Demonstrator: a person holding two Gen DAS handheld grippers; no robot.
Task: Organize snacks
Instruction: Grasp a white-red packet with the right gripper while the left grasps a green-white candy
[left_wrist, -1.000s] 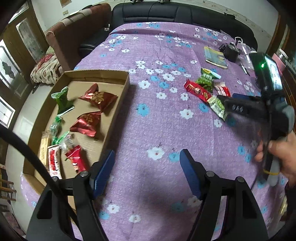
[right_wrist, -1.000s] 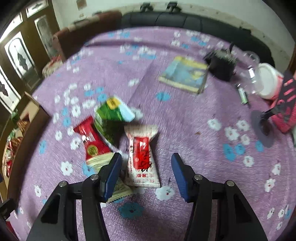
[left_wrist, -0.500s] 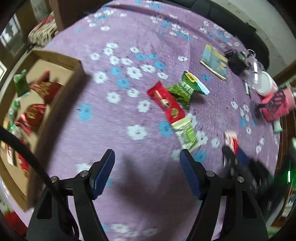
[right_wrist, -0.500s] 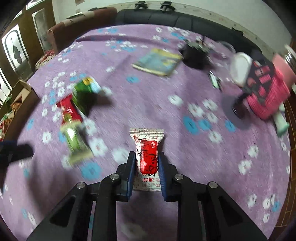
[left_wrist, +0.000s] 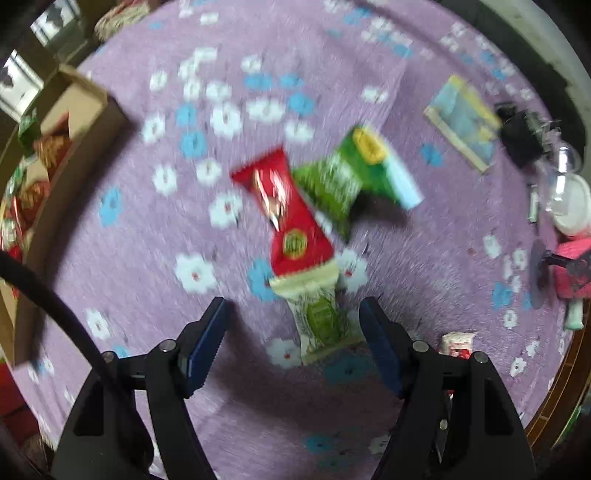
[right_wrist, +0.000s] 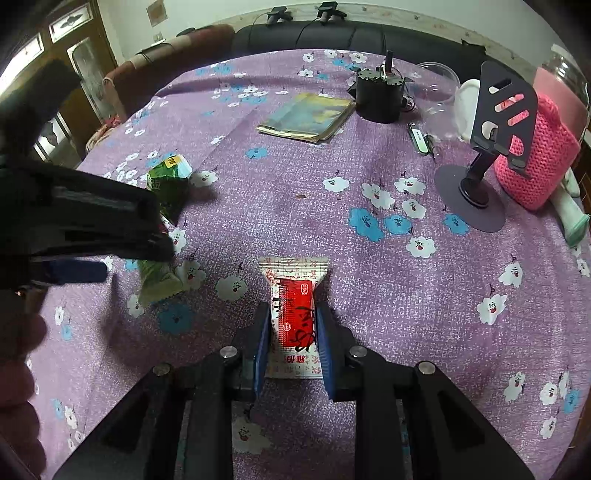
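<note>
My right gripper (right_wrist: 291, 328) is shut on a white-and-red snack packet (right_wrist: 293, 314) and holds it over the purple flowered cloth. The same packet (left_wrist: 458, 343) peeks out beside my left gripper's right finger. My left gripper (left_wrist: 293, 339) stands open, pointing down over a pale green packet (left_wrist: 321, 317) that lies between its fingers, untouched. Beyond that lie a red packet (left_wrist: 286, 218) and a dark green packet (left_wrist: 340, 177). In the right wrist view the left gripper's black body covers part of the pale green packet (right_wrist: 159, 277) and the dark green packet (right_wrist: 168, 181).
A cardboard box (left_wrist: 74, 155) holding several snacks stands at the left. A booklet (right_wrist: 306, 116), a black device (right_wrist: 380, 94), a phone stand (right_wrist: 491, 122), a pink knitted cover (right_wrist: 539, 155) and a white tub (right_wrist: 467, 107) crowd the far right. A person's hand (right_wrist: 18, 369) shows at left.
My right gripper closed on the white-and-red packet and carried it rightward. My left gripper swung away from the box and came down over the loose packets, staying open.
</note>
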